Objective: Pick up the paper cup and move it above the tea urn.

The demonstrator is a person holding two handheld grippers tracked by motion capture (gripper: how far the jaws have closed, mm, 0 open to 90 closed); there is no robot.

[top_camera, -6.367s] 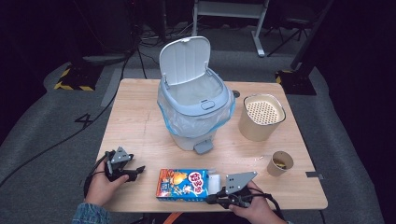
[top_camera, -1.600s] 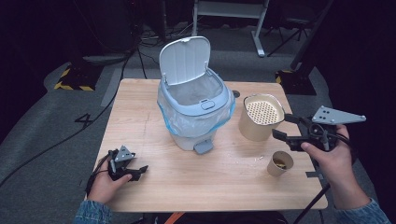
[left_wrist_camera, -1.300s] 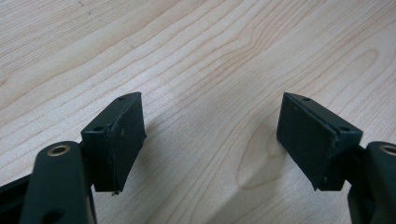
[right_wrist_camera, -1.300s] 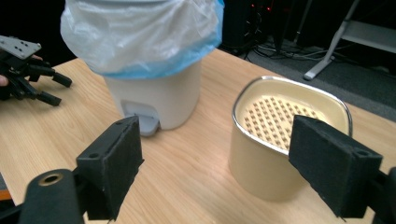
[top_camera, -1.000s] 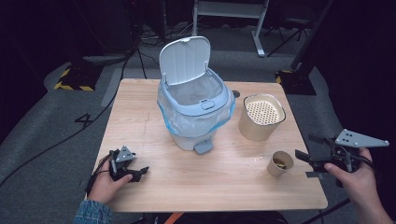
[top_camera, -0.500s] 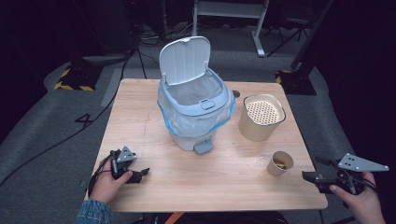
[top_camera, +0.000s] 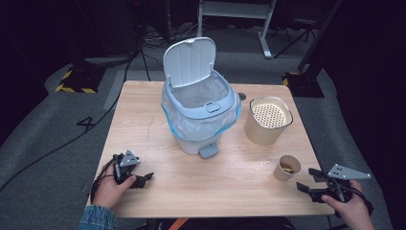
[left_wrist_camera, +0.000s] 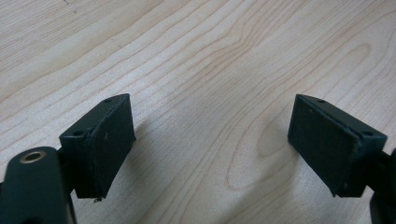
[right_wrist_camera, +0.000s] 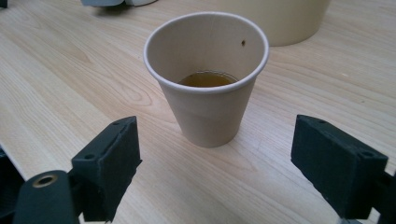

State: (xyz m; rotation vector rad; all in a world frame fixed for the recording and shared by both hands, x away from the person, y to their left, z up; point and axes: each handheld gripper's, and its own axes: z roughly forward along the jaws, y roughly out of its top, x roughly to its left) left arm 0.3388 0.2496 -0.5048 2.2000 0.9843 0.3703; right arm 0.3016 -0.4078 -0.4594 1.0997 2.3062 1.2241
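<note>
Two grippers sit low in the high view; the right gripper, at the lower right, has its jaws spread wide and empty, aimed at the paper cup just left of it, upright on the table with some brown liquid inside; in the right gripper view the cup stands centred between the jaws but a little beyond them. To grip well, I judge it should slide forward level until the pads flank the cup's middle, then close gently; squeezing hard could buckle the paper and spill. The left gripper, lower left, rests open on bare wood; the bin stands open behind.
</note>
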